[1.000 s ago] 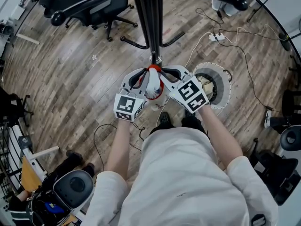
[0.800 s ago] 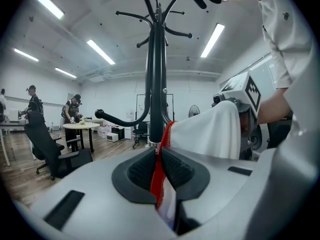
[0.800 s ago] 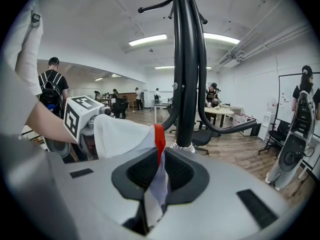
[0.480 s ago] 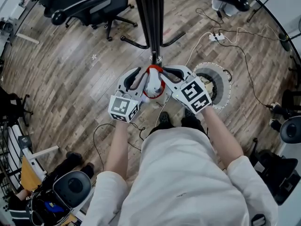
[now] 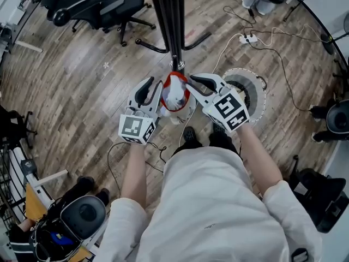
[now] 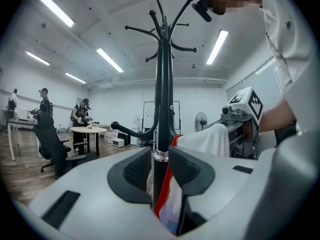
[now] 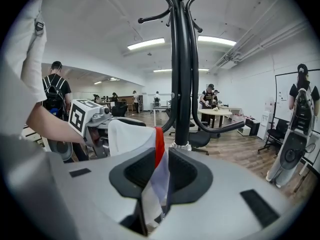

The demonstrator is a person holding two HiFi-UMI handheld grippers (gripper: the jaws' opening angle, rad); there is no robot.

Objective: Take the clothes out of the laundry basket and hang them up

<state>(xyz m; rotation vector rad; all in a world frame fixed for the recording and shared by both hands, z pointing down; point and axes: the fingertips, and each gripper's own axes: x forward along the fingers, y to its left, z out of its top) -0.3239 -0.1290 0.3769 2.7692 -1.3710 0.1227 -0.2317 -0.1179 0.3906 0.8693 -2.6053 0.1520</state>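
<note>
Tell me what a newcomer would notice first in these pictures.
A white garment with a red edge sits against the black coat stand at the centre. The left tool and right tool flank it, cloth between their jaws, which have just been opening. A round white basket stands at the right.

Left gripper and right gripper: grey shells, black pads. Behind each claw, a black-and-white marker cube, then white sleeves.

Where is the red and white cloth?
Head view, middle: the cloth is by the black pole, between the left tool and right tool, whose jaws have just been opening around it.
</note>
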